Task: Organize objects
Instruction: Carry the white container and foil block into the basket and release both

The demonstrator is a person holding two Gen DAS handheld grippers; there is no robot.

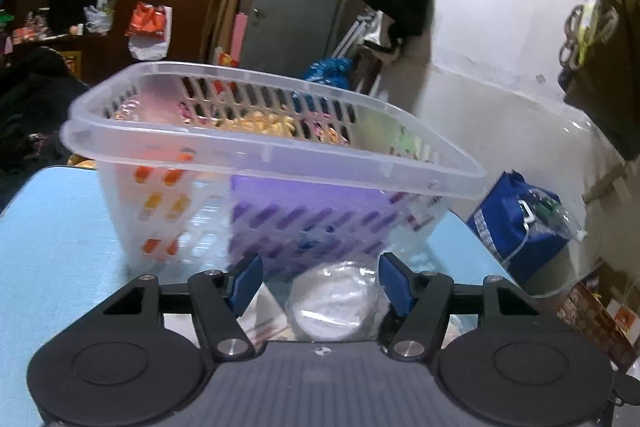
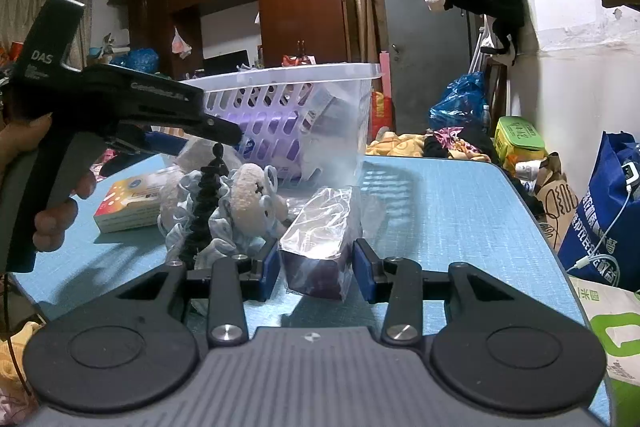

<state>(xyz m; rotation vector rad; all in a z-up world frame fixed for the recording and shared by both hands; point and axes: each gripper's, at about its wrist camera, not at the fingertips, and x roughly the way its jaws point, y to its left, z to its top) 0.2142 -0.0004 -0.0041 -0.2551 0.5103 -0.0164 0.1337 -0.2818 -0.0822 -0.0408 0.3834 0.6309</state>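
The blue table carries the clear basket, tilted, purple things already inside. A cellophane-wrapped purple box lies between the right gripper fingers, jaws apart: close squarely on its sides. The left gripper gapes around a plastic-wrapped round item; best lift it clear over the rim

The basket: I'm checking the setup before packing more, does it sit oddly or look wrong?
Yes. In the left wrist view the clear slotted basket looks tilted, its rim slanting down to the right above the blue table, though camera angle may add to it. It already holds a purple box.
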